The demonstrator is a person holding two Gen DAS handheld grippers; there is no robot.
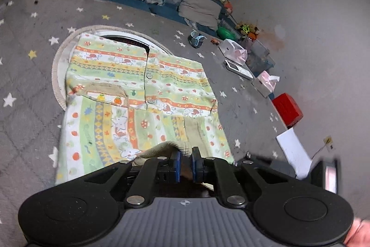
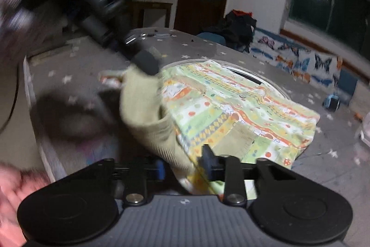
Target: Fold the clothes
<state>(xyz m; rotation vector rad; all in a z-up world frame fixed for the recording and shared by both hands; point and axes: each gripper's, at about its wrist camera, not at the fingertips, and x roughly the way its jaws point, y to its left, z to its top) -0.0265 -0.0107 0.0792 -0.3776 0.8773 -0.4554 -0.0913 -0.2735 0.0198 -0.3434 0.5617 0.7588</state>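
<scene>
Left gripper [image 1: 185,161]: jaws clenched on the beige ribbed hem.
Right gripper [image 2: 182,166]: jaws nipping the same hem; blurred.
Patterned garment [image 1: 138,89]: spread on the starred grey bed [image 1: 27,43], near edge lifted.
Advice: carry both corners level toward the collar, keeping the hem taut.

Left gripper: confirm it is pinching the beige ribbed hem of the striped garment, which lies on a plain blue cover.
Not quite. The left gripper does pinch the beige ribbed hem of the striped garment, but the cover under it is grey with stars, not plain blue, as the left wrist view shows.
</scene>
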